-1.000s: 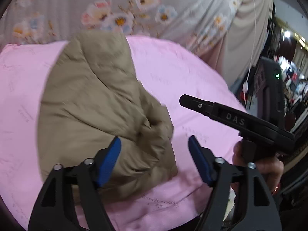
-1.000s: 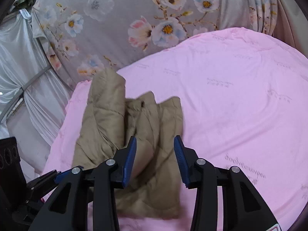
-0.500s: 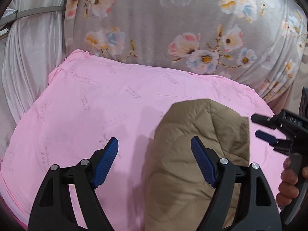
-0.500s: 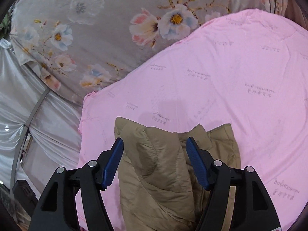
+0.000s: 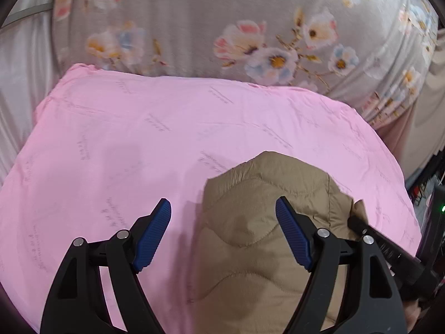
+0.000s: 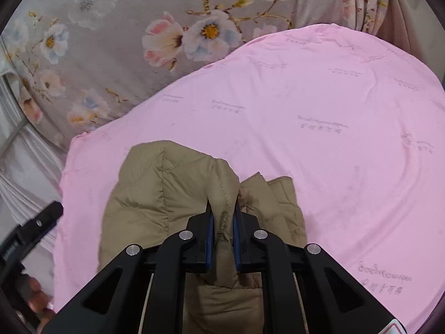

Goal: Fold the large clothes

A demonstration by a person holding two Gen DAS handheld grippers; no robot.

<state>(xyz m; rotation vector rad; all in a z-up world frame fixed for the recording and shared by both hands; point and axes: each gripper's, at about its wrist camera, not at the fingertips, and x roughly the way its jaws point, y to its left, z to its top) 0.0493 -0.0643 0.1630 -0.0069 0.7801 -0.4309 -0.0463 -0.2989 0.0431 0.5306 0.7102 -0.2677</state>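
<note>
Underneath, pink sheet (image 6: 333,139); floral curtain (image 6: 139,14) behind.

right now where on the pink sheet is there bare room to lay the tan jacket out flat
The pink sheet is bare to the right of the tan jacket and beyond it up to the floral curtain. It is crowded on the near left, where the right gripper pinches the jacket.

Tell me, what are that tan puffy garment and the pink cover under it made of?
The tan quilted puffy garment looks like thin padded synthetic shell, matte, with wavy stitch lines and soft bulges. The pink printed bed cover looks like smooth woven cloth, perhaps cotton; I cannot tell for sure.
</note>
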